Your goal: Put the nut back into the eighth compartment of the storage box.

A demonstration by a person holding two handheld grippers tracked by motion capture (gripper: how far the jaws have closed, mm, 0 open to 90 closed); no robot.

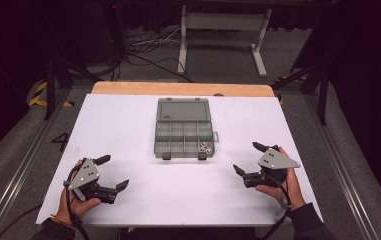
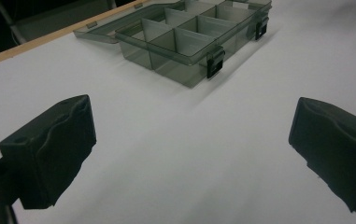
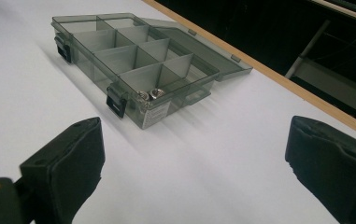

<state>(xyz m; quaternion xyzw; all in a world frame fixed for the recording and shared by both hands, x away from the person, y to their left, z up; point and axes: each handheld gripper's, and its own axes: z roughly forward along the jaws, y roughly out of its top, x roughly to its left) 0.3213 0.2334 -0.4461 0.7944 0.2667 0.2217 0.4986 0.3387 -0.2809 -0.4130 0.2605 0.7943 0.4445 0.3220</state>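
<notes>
A shallow organiser box (image 1: 183,138) of smoky, translucent grey plastic is set at the middle of the white table (image 1: 128,130), its lid (image 1: 183,109) laid fully open and flat behind it toward the table's far wooden edge. The tray is divided by thin walls into two rows of rectangular compartments. Small shiny metal parts (image 3: 149,94) are held in one front corner compartment, on the side of the right hand-held gripper; the other compartments are seen bare. Two dark latches (image 2: 214,62) are hung on the front wall. The left hand-held gripper (image 1: 112,172) and the right hand-held gripper (image 1: 246,157) are held near the table's front corners, well apart from the box, each with its matte black, blocky jaws spread wide and nothing between them.
</notes>
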